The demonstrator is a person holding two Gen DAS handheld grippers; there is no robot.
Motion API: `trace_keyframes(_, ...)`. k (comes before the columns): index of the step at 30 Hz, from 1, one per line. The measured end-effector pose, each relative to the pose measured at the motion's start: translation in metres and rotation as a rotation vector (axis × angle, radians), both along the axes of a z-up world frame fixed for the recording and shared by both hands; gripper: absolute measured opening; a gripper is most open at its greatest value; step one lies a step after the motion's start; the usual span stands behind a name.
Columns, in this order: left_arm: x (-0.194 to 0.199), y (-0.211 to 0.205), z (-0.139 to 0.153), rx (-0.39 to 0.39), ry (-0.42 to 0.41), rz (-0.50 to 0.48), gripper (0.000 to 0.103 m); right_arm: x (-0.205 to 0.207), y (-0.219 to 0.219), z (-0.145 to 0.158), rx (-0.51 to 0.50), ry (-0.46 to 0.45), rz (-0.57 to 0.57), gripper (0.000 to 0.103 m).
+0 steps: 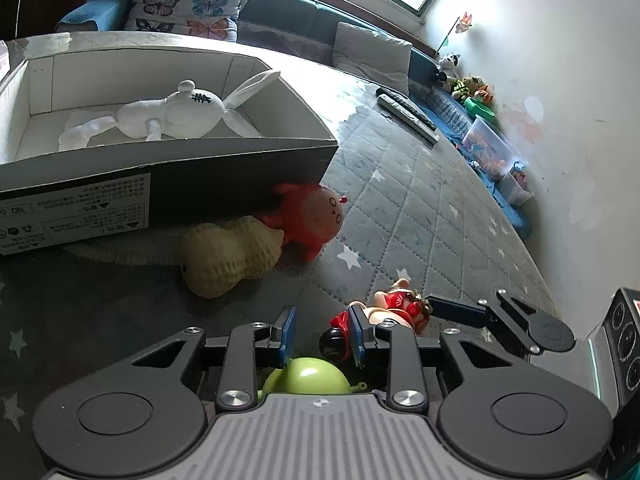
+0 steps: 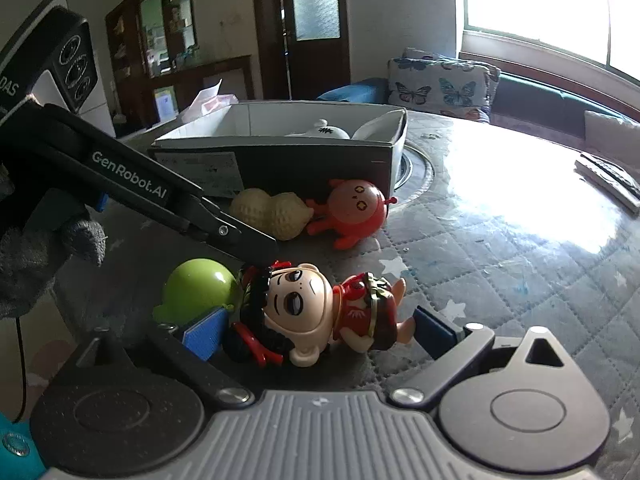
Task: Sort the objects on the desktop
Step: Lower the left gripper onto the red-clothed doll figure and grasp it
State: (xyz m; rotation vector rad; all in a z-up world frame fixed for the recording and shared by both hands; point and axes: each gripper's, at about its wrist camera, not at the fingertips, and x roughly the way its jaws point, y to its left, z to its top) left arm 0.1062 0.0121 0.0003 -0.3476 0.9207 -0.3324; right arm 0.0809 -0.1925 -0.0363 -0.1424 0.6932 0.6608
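The right gripper [image 2: 316, 330] has its fingers spread wide around the doll [image 2: 316, 312], which lies on the quilted worktop [image 2: 500, 248]; contact unclear. The left gripper [image 1: 322, 334], fingers part open, hovers over the green ball [image 1: 308, 376]. Beyond lie a peanut [image 1: 232, 256] and red toy [image 1: 312, 220] against the box [image 1: 168, 176], holding a white rabbit [image 1: 180, 114].

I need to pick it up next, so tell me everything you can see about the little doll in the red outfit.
The doll is a glossy, hard-looking plastic figure with a big cream head, painted face, black hair with red ornaments, and a red, gold-trimmed outfit. It lies on its side on the quilted mat, head toward the green toy. The right tongs are open, one blue pad on either side of it. A finger of the left tongs reaches to its hair; contact is unclear.
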Motion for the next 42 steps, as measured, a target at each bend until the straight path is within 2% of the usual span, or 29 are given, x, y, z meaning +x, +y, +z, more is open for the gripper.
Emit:
trace_keyframes(11,0.005,0.000,-0.004,-0.063,0.016,-0.006,0.033,0.000,-0.007,-0.004,0.024,-0.019,-0.091,0.099)
trace_keyframes(22,0.017,-0.001,-0.013,-0.152,0.056,0.036,0.036,0.001,-0.006,-0.009,0.023,-0.013,-0.093,0.099)
trace_keyframes(26,0.017,-0.003,-0.015,-0.169,0.065,0.022,0.038,0.000,-0.006,-0.011,0.017,-0.009,-0.094,0.099)
trace_keyframes(35,0.016,0.005,-0.019,-0.237,0.127,0.053,0.038,0.000,-0.007,-0.012,0.032,-0.006,-0.117,0.096)
trace_keyframes(42,0.017,0.011,-0.022,-0.276,0.160,0.068,0.038,-0.004,-0.008,-0.010,0.009,-0.021,-0.072,0.097)
